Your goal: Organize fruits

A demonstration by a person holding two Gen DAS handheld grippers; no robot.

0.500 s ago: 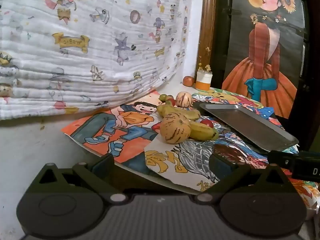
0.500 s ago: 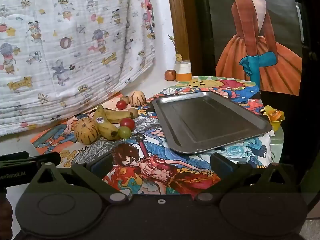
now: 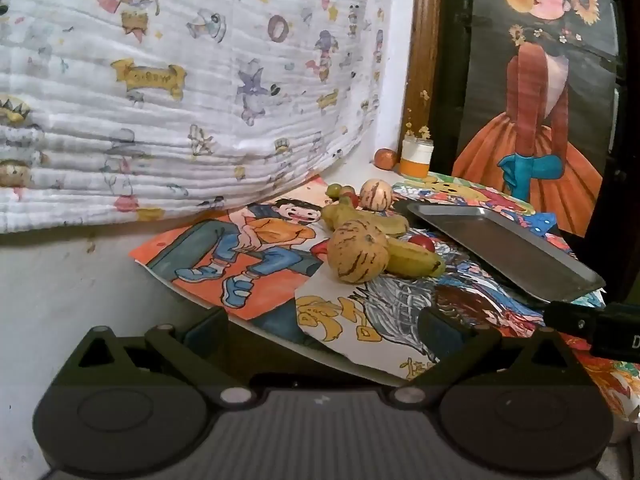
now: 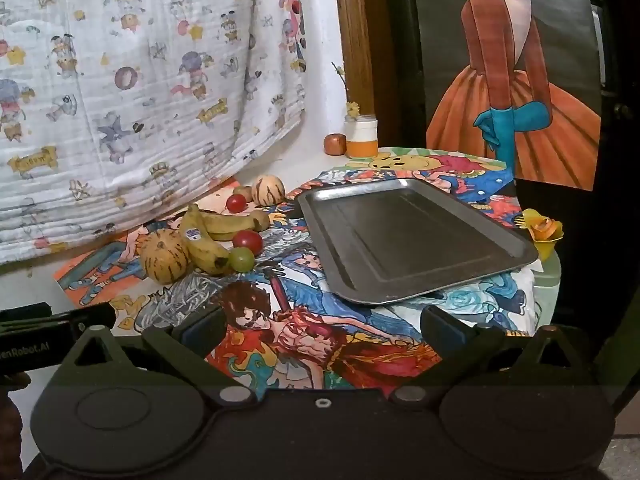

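Nothing moved yet: both grippers wait over the desk, fruit unsorted beside an empty tray.

Left wrist view: set against half a second ago, the scene matches, so sorting has not begun. The left gripper (image 3: 322, 322) has its jaws spread wide with nothing between them. Ahead, a striped yellow melon (image 3: 357, 251) leans against the bananas (image 3: 414, 259), with a second, paler melon (image 3: 375, 195) further back, all left of the metal tray (image 3: 508, 248). Right wrist view: likewise unchanged. The right gripper (image 4: 322, 322) is fully spread and empty. A red tomato (image 4: 247, 239) and a green grape (image 4: 242, 259) touch the bananas; the tray holds nothing.
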